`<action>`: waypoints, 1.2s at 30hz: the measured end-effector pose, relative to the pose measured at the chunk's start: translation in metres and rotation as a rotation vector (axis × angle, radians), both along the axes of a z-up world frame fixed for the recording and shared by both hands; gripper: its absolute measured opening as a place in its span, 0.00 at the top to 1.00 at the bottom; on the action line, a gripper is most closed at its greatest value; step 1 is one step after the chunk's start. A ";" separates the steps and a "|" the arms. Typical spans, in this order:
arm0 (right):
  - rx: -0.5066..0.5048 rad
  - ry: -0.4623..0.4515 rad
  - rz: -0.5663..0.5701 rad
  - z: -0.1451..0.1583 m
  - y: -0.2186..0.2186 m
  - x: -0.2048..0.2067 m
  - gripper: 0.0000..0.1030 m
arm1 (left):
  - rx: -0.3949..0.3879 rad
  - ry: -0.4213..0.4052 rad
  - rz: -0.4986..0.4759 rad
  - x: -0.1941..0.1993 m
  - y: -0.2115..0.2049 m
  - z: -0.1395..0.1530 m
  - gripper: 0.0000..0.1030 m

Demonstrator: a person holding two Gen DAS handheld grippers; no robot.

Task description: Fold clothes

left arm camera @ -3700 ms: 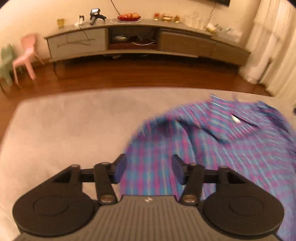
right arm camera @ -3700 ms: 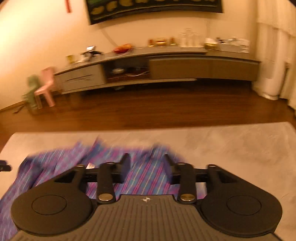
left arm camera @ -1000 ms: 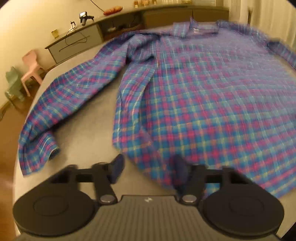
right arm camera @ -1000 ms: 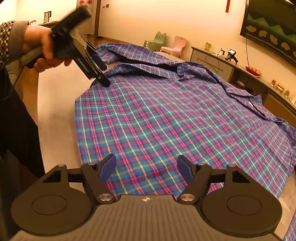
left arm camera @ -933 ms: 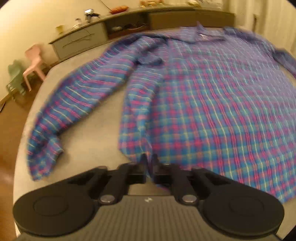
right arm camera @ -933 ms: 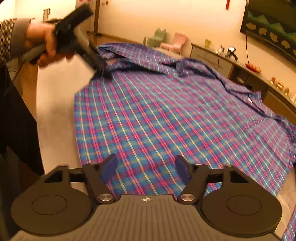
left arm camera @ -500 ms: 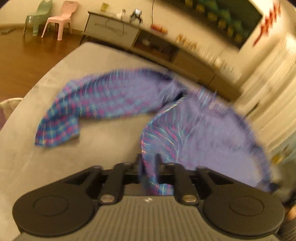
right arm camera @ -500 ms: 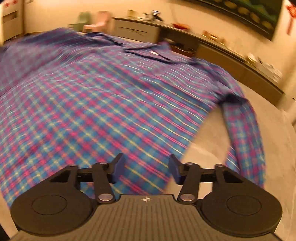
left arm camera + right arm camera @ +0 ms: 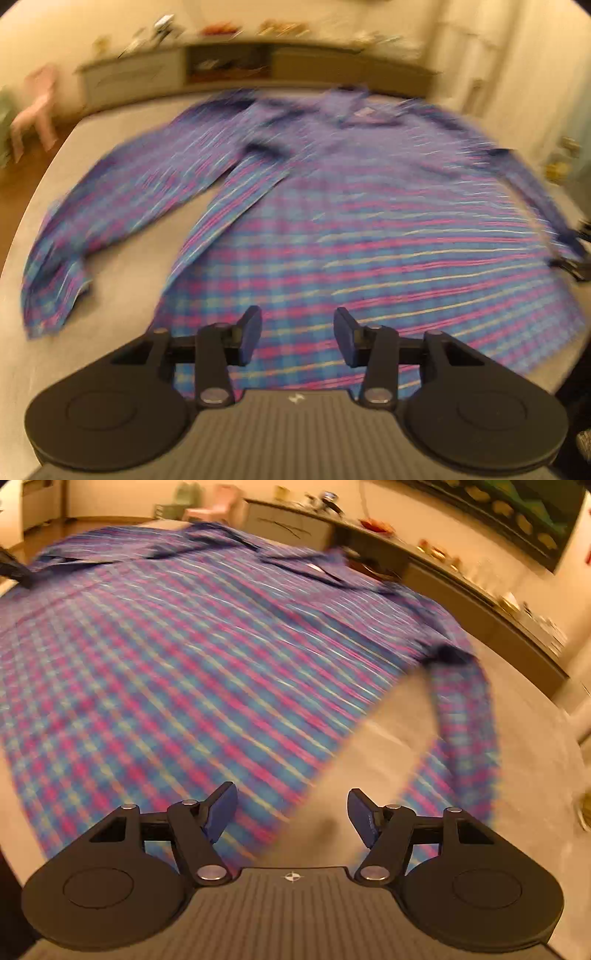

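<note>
A blue, pink and purple plaid shirt (image 9: 369,229) lies spread flat on the grey surface (image 9: 122,266), collar at the far side, one sleeve (image 9: 122,199) stretched out to the left. My left gripper (image 9: 297,334) is open and empty above the shirt's near hem. In the right wrist view the shirt (image 9: 166,657) fills the left, and its other sleeve (image 9: 461,731) hangs down on the right. My right gripper (image 9: 293,812) is open and empty over the hem's right corner. Both views are motion-blurred.
A long low TV cabinet (image 9: 258,70) stands against the far wall with small items on top. A pink child's chair (image 9: 35,107) stands on the wooden floor at the left. Curtains (image 9: 491,55) hang at the right.
My left gripper was shut on the shirt's left hem corner half a second ago; now it is open and the shirt lies flat. My right gripper has opened wider and shifted slightly.
</note>
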State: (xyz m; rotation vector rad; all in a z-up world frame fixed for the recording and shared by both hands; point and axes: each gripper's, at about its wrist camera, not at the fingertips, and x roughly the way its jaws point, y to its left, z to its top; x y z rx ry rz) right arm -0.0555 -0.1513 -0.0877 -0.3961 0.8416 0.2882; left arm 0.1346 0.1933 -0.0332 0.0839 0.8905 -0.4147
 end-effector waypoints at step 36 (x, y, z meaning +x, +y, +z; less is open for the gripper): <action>-0.166 -0.207 0.274 0.073 0.037 0.049 0.36 | 0.531 -0.491 -0.270 0.061 -0.077 0.074 0.26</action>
